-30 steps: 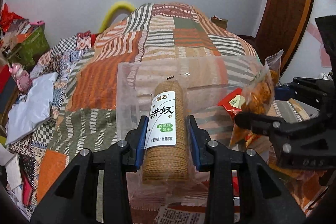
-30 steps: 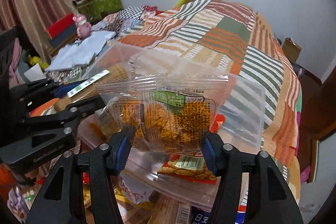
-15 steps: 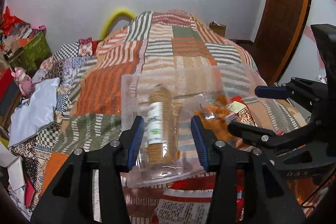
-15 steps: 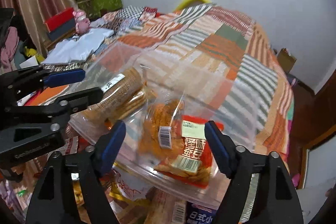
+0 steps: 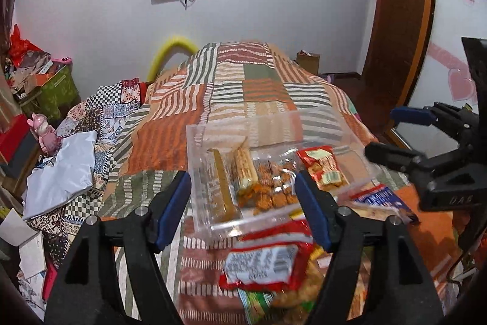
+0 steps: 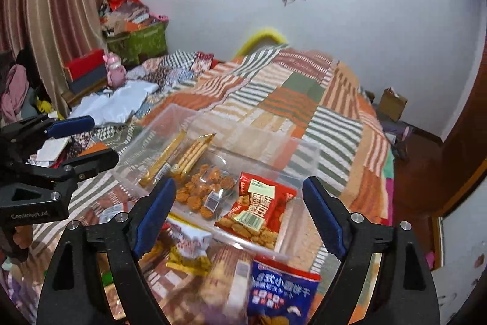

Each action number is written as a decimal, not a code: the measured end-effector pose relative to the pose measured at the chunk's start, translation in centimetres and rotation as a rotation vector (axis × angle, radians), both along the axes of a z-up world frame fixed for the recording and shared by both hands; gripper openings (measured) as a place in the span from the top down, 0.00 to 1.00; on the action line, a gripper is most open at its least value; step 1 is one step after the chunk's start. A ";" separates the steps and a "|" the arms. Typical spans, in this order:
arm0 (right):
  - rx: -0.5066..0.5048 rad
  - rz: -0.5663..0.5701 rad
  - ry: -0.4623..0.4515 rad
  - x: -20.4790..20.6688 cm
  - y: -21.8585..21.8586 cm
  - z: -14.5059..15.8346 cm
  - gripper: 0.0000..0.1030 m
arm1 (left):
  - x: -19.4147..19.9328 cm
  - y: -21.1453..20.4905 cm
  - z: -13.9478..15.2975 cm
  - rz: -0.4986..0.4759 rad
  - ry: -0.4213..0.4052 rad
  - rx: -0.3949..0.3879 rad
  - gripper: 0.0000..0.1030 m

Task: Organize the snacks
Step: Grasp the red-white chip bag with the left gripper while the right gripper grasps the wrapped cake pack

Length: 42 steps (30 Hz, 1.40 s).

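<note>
On my left wrist feed, my left gripper (image 5: 243,203) is spread wide with nothing between its blue-padded fingers (image 5: 173,210). Through the gap, at about 12 o'clock from the fingertips, sits the clear rectangular plastic bin (image 5: 199,172) on the striped patchwork bedspread (image 5: 231,87). Going across the bin from 9 to 3 o'clock, I see a slim golden biscuit-stick pack (image 5: 223,188), a tan cylindrical roll of biscuits (image 5: 245,169), a clear bag of orange fried snacks (image 5: 274,191) and a red bag of coated snacks (image 5: 324,168). At 6 o'clock, just in front of the bin, lies a red snack packet with a white barcode label (image 5: 261,264). At 3 o'clock, my right gripper (image 5: 395,133) hangs beside the bin.

On the right wrist feed, my left gripper (image 6: 82,139) shows at 9 o'clock, jaws apart and holding nothing. My right gripper (image 6: 237,218) is also wide open and empty, poised above the near edge of the bin (image 6: 170,114). Inside it, the stick pack (image 6: 162,157) sits at the 10 o'clock end, the orange snacks (image 6: 201,188) in the middle, the red bag (image 6: 258,212) at 4 o'clock. Outside the bin, at 6 o'clock, lies a blue packet with white lettering (image 6: 281,291), and to its left a small yellow-and-white packet (image 6: 190,245).
</note>
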State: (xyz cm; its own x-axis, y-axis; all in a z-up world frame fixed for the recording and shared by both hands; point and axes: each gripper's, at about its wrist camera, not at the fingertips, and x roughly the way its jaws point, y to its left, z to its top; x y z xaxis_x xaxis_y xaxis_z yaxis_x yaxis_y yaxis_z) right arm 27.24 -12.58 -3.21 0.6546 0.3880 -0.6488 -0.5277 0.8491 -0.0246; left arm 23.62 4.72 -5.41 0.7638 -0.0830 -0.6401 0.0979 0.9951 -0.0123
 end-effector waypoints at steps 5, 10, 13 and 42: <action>0.023 -0.011 -0.035 -2.4 -1.7 0.3 0.17 | -1.8 -0.6 -0.6 -0.025 0.018 0.001 0.32; 0.033 -0.021 -0.037 -4.2 -2.9 -0.6 0.12 | -3.4 -1.2 -2.3 -0.052 0.062 -0.010 0.30; 0.024 -0.027 -0.031 -4.9 -3.2 -1.8 0.09 | -3.8 -1.4 -3.5 -0.062 0.088 -0.004 0.30; 0.079 -0.027 0.206 -1.8 -4.2 -9.3 0.56 | -0.7 -0.1 -7.7 -0.079 0.222 -0.024 0.53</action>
State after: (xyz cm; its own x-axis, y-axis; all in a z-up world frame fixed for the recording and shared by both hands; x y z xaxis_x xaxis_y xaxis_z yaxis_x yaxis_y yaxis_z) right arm 25.48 -16.74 -12.46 0.5221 0.4273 -0.7382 -0.4918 0.8579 0.1488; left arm 22.93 4.61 -13.07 0.5952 -0.1542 -0.7886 0.1675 0.9837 -0.0659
